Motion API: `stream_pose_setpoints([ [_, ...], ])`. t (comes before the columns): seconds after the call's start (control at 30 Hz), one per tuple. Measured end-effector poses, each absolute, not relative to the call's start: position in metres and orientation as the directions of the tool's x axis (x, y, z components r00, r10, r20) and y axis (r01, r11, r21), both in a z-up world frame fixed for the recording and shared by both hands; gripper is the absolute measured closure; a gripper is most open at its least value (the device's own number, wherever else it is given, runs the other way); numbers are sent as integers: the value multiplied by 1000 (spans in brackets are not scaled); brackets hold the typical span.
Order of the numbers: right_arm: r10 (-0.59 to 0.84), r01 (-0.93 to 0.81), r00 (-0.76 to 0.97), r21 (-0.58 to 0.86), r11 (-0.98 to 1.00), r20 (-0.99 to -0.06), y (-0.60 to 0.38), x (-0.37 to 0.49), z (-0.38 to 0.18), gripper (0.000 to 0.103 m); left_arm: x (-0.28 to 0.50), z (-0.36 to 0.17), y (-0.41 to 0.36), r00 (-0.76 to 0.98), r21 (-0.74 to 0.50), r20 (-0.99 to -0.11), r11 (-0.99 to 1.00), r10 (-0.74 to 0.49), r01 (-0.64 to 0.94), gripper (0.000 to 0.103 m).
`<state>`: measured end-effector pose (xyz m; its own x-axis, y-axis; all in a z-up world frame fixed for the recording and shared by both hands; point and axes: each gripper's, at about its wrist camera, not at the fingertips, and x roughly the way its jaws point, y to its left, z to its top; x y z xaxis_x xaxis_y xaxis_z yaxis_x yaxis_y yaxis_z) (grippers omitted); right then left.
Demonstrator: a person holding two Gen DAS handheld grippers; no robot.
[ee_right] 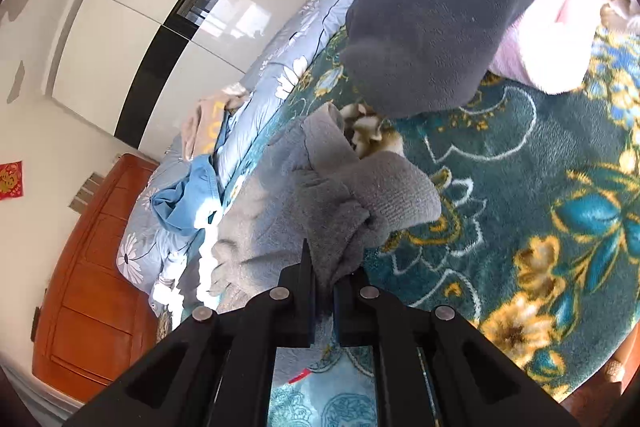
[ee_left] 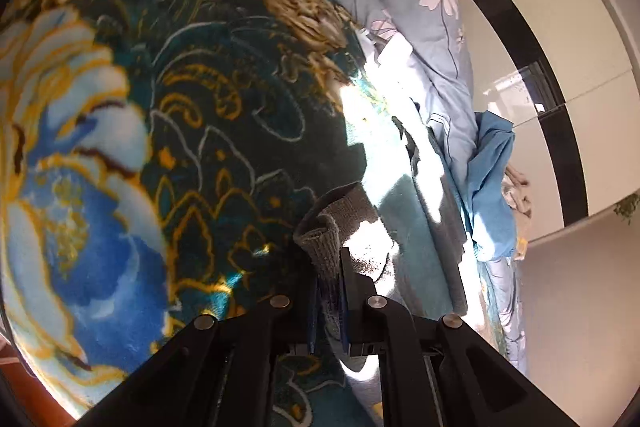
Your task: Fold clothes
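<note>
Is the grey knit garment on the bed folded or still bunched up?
Bunched up, not folded: the grey knit garment lies crumpled on the floral blanket, pinched by the right gripper and left gripper.

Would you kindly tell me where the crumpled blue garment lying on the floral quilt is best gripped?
Probably grip the blue garment at its raised upper fold, coming from the blanket side. It lies bunched on the quilt, so that ridge stands proud, easy to pinch.

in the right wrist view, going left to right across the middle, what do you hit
orange-brown wooden cabinet → crumpled blue garment → grey knitted garment pinched in the right gripper → teal floral plush blanket
</note>
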<state>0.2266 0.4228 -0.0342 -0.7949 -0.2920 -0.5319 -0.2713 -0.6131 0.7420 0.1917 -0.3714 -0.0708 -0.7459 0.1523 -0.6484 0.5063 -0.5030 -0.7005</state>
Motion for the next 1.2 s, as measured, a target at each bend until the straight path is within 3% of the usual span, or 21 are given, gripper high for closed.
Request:
stream_pose_setpoints([
  [0.3, -325, -186, -825, 764, -617, -463, 420, 208, 13, 97, 152, 11, -386, -874, -833, -448, -443, 186, 332, 95],
  [0.4, -330, -172, -827, 763, -623, -455, 420, 190, 30, 97, 116, 44, -393, -887, -801, -438, -511, 145, 312, 96],
  [0.6, -289, -220, -809, 720, -658, -512, 416, 159, 33, 97, 86, 30, -379, -812, -694, -567, -612, 141, 379, 96],
  [0.8, -293, -279, -772, 715, -641, -564, 426, 156, 9, 96, 129, 1, -370, -718, -568, -695, -648, 48, 507, 92],
  [0.87, -297, -281, -769, 717, -638, -566, 426, 158, 5, 96, 150, -6, -369, -696, -547, -717, -641, 27, 539, 82],
  [0.93, -302, -283, -766, 719, -635, -568, 427, 160, 1, 96, 169, -15, -363, -668, -533, -744, -633, 34, 561, 61],
  [1.07, -318, -275, -761, 725, -631, -566, 425, 164, -3, 95, 198, -34, -351, -630, -543, -773, -594, 76, 594, 57],
  [1.2, -328, -254, -764, 726, -639, -556, 419, 170, -1, 94, 215, -50, -340, -595, -563, -793, -537, 134, 629, 46],
])
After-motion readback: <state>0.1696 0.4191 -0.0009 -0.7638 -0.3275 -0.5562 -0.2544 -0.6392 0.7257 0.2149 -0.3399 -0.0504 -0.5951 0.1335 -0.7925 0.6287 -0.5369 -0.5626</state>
